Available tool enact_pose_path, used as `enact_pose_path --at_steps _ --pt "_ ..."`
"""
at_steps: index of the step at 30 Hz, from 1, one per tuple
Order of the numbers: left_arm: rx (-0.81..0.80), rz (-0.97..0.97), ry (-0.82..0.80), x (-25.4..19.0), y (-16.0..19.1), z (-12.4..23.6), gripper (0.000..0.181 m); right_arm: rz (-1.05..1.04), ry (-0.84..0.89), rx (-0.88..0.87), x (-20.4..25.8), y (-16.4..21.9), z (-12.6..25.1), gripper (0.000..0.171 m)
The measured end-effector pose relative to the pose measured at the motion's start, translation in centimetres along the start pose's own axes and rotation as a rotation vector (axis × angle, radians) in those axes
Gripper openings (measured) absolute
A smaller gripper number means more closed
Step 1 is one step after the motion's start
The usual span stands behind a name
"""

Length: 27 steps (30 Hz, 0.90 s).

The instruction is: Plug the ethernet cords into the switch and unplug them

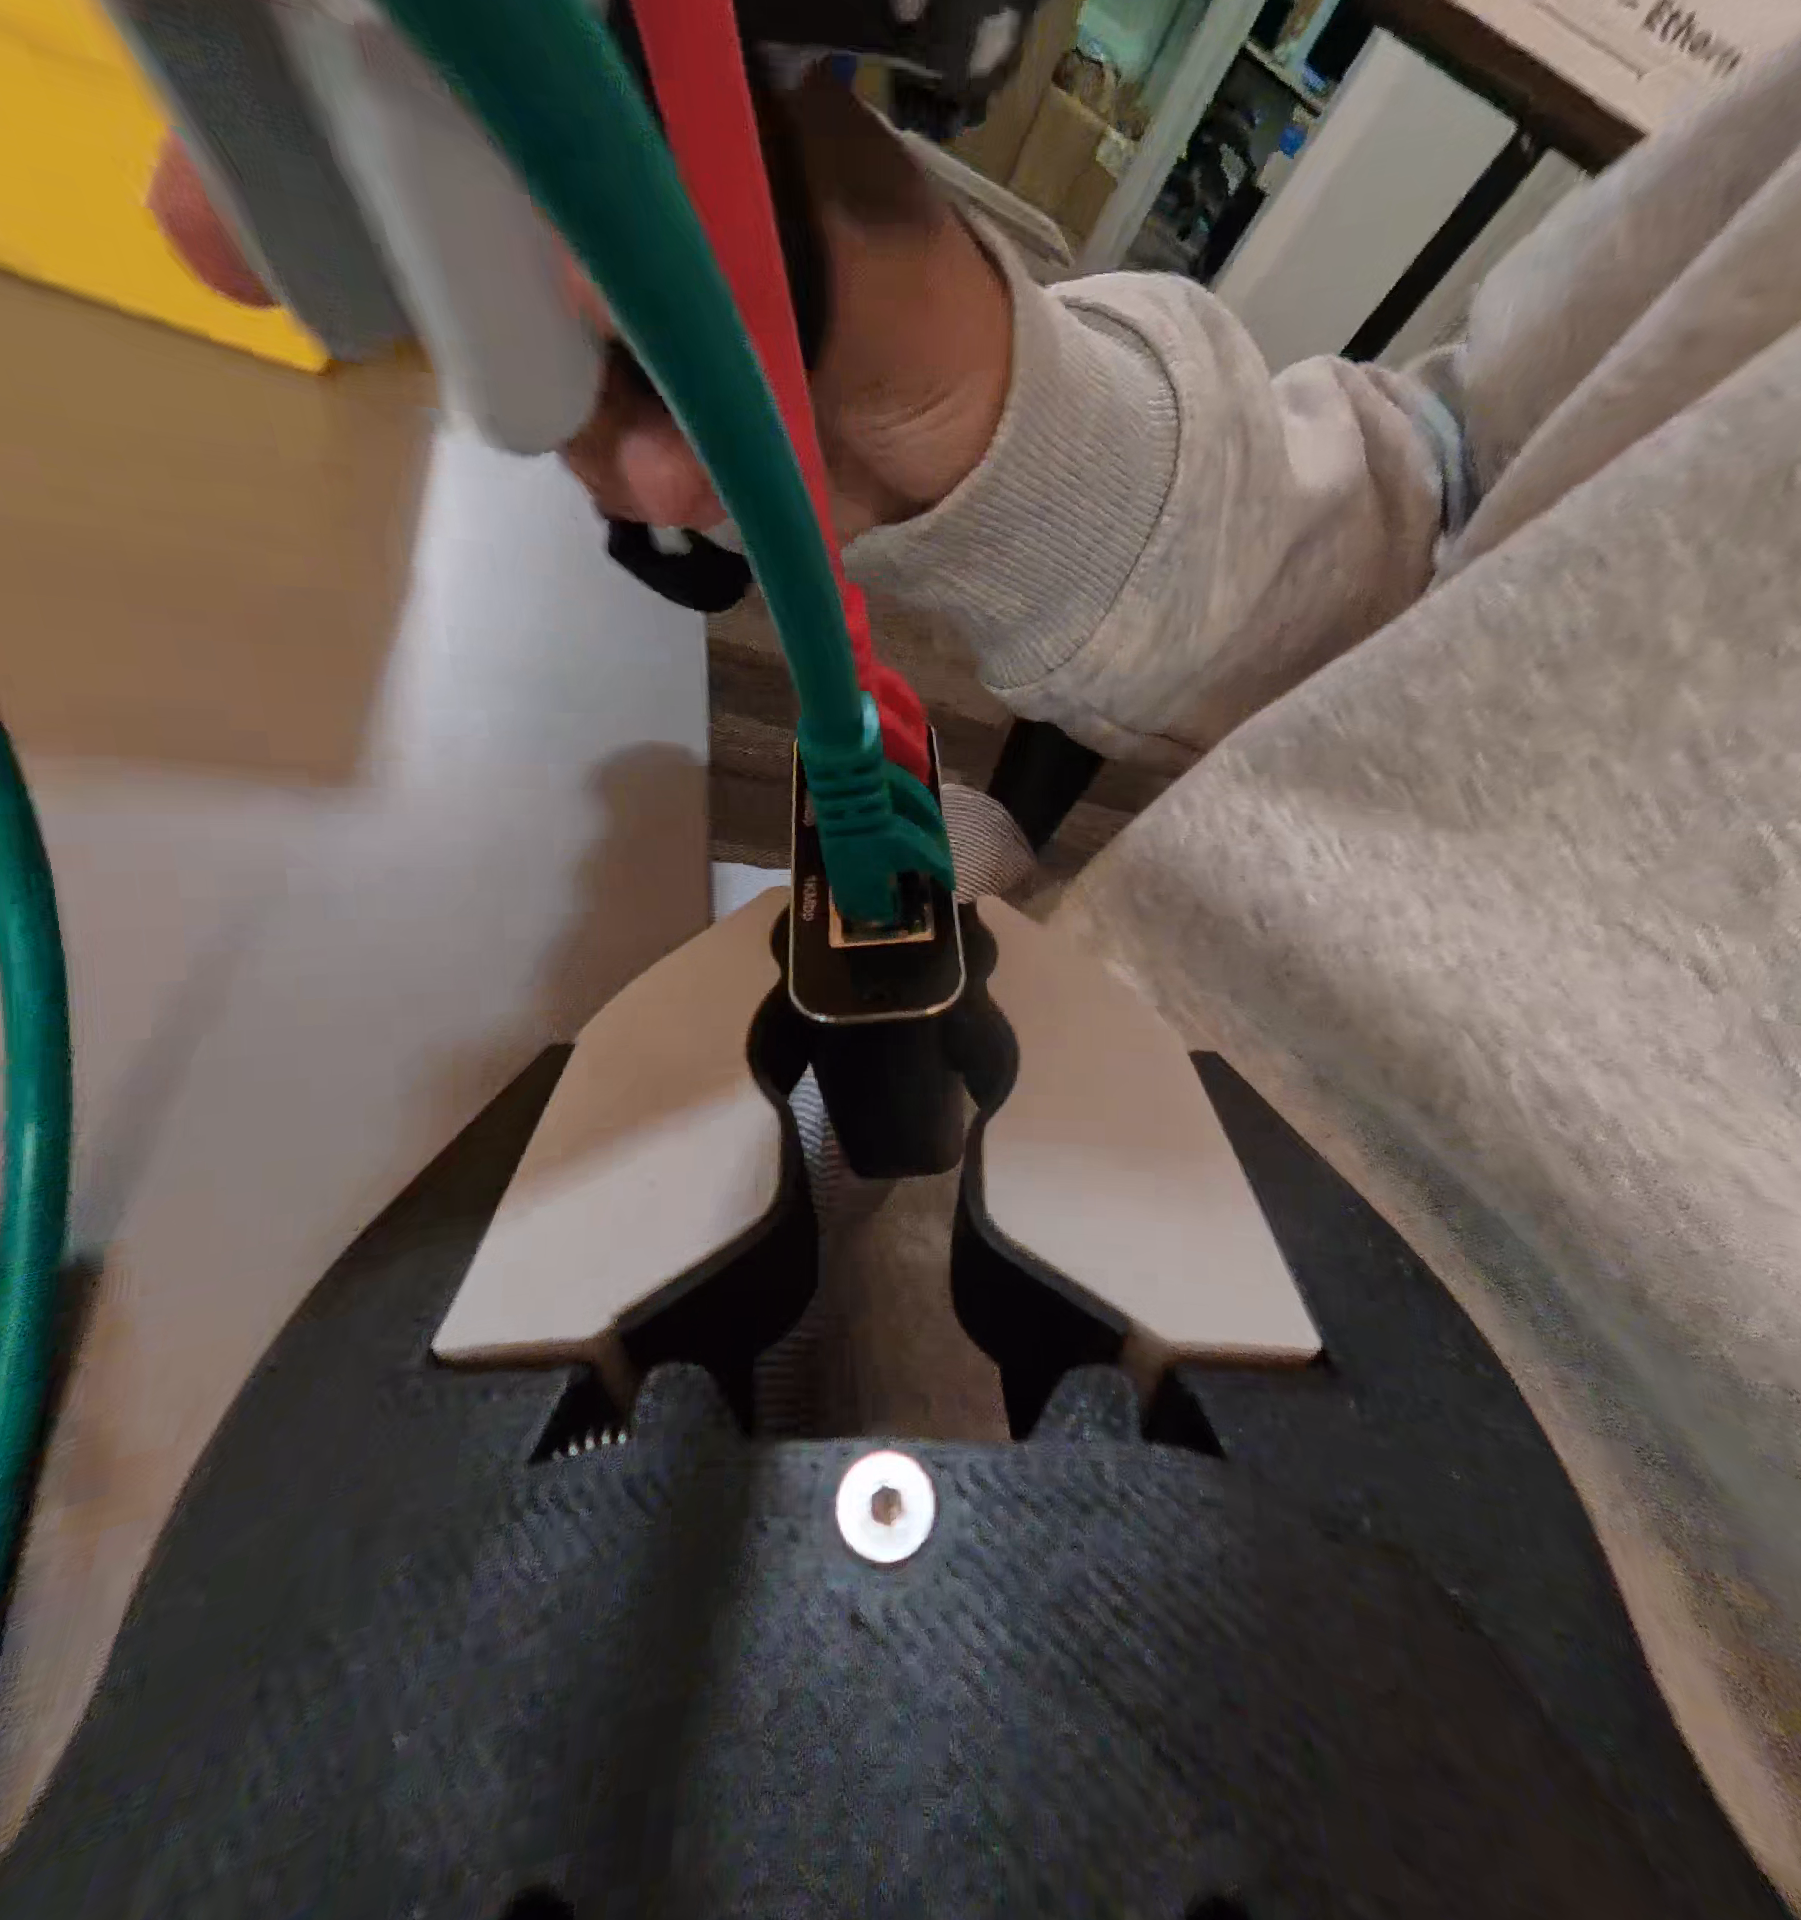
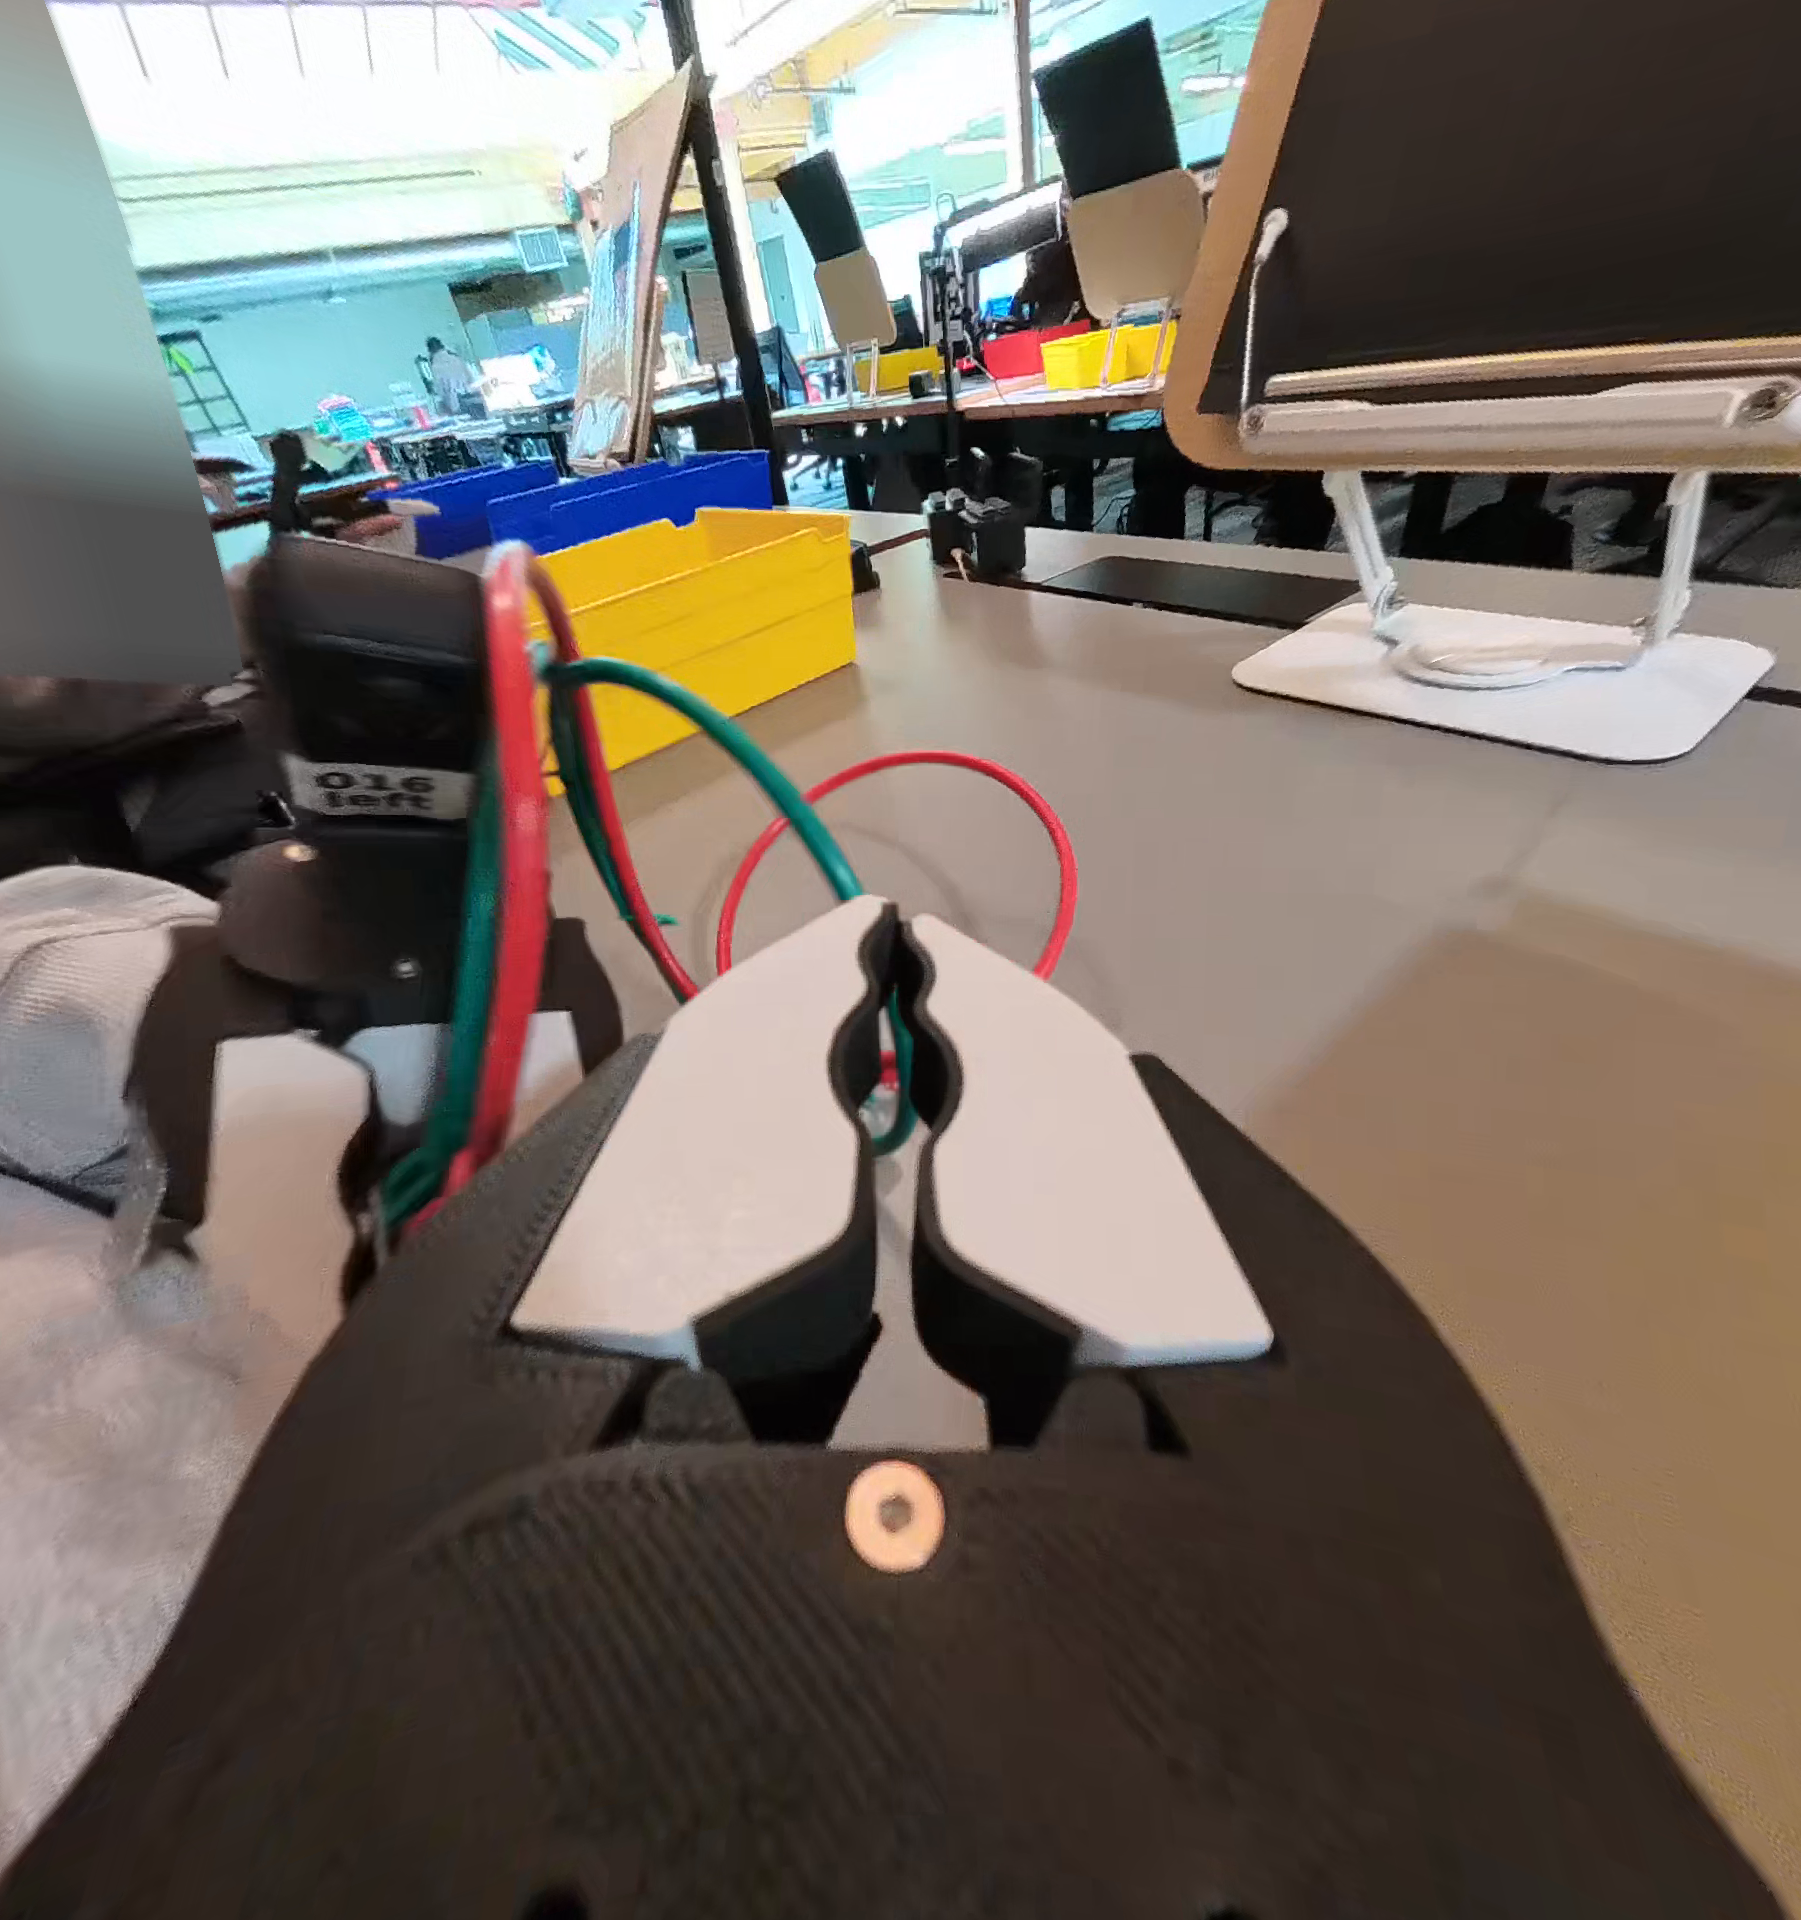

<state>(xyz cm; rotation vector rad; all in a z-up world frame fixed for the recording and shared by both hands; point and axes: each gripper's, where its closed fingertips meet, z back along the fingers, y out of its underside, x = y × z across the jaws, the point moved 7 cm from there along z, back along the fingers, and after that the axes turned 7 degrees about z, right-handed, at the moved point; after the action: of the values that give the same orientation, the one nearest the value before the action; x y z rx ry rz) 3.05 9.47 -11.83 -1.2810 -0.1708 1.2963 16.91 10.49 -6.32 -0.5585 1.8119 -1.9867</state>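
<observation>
In the left wrist view my left gripper (image 1: pixel 880 1023) is shut on a small black switch (image 1: pixel 880 1081), held up off the table. A green plug (image 1: pixel 865 831) and a red plug (image 1: pixel 891 701) behind it sit in its ports. The green cord (image 1: pixel 667 312) and red cord (image 1: pixel 730 208) rise from them. In the right wrist view my right gripper (image 2: pixel 891 930) is shut. The green cord (image 2: pixel 771 769) arches into its tips and shows in the gap between the fingers. The red cord (image 2: pixel 979 764) loops on the table behind. The right gripper (image 1: pixel 376 208) is a grey blur at top left.
A person's hand (image 1: pixel 906 343) and grey sleeve (image 1: pixel 1187 520) fill the right of the left wrist view. On the grey table (image 2: pixel 1291 935) stand a yellow bin (image 2: pixel 709 603), blue bins (image 2: pixel 626 499) and a screen on a white stand (image 2: pixel 1498 686).
</observation>
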Motion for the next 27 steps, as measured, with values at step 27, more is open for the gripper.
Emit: enact_pose_path --at_steps 27 --pt "-0.117 0.134 0.061 1.7 -0.5 3.0 0.026 -0.106 -0.483 0.145 4.7 2.2 -1.7 0.018"
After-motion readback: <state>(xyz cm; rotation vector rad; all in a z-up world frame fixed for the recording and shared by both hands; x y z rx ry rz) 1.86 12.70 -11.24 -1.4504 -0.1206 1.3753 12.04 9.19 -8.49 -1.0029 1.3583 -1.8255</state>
